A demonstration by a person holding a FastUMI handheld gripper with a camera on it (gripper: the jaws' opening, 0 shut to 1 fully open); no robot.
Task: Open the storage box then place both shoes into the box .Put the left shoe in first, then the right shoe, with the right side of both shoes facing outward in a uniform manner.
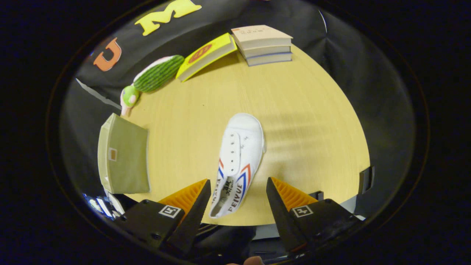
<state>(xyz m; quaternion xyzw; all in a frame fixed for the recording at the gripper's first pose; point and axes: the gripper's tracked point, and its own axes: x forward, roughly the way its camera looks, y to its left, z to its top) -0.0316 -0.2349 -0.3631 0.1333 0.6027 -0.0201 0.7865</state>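
One white shoe (239, 162) on the pale wooden table (312, 110), between the gripper's (238, 195) spread fingers.

1. The white shoe (239, 162) on the table carries "FEIVUE" in dark letters along its side near the heel, by the red and blue chevron stripes
2. The yellow book (206, 55) bears a red emblem, too blurred to read

White canvas shoe (239, 162) with red-blue stripes lies on the counter (312, 121), heel toward the claw (238, 191), whose fingers are spread. Olive storage box (123, 158) sits left, closed.
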